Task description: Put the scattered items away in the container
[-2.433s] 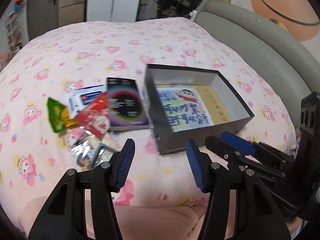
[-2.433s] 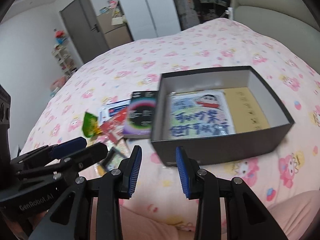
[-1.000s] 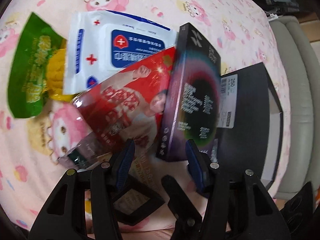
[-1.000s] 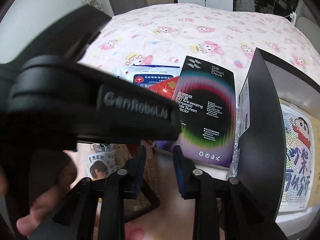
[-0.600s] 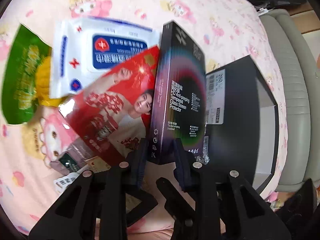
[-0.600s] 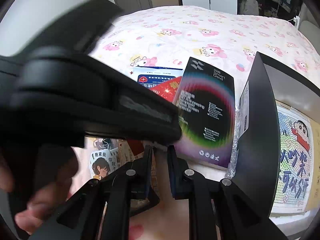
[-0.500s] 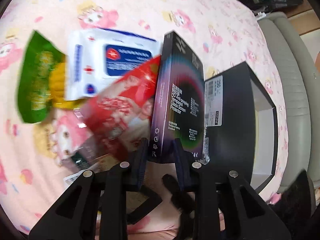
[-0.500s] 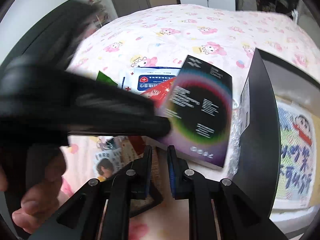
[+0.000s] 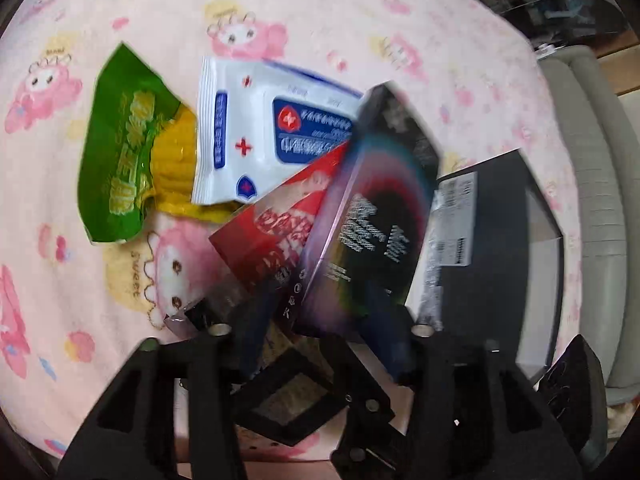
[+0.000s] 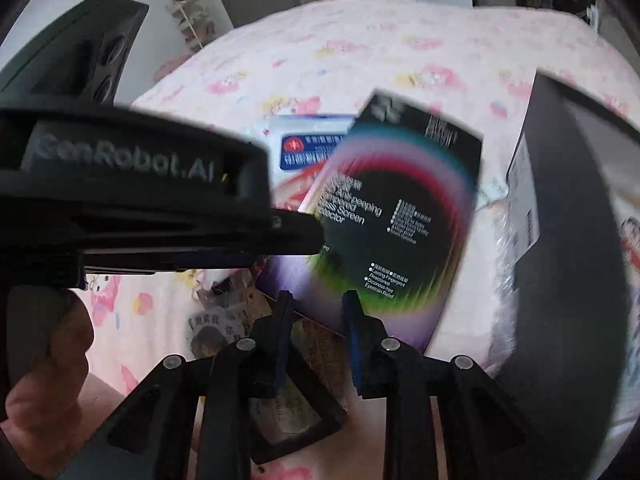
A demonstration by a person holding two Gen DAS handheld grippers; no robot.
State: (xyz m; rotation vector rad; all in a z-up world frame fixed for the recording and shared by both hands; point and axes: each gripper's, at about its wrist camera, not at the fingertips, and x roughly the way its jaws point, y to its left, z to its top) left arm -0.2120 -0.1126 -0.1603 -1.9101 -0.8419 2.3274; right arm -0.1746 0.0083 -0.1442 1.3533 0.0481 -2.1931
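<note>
The black and purple screen-protector box (image 9: 372, 220) (image 10: 400, 216) is blurred and tilted, with its near end between the fingers of my left gripper (image 9: 324, 332). Those jaws are opening and the pads stand apart from the box's sides. My right gripper (image 10: 316, 308) sits just under the box's near edge; its jaws are opening too and grip nothing. My left gripper (image 10: 310, 237) reaches in from the left, its tip at the box's left edge. The dark open container (image 9: 500, 220) (image 10: 568, 240) stands right of the box. A red packet (image 9: 276, 220), a white wipes pack (image 9: 260, 136) and a green snack bag (image 9: 120, 160) lie to the left.
Everything rests on a soft pink cartoon bedspread (image 9: 100, 300). A small dark-framed card (image 9: 292, 400) (image 10: 296, 412) and a photo card (image 10: 208, 332) lie under the grippers. A hand (image 10: 40, 364) holds the left gripper's handle. A grey padded headboard (image 9: 592, 160) runs behind the container.
Both pairs of jaws narrowed half a second ago and have now widened again. The screen-protector box has tipped up and swung, now blurred. The left view has pulled back slightly.
</note>
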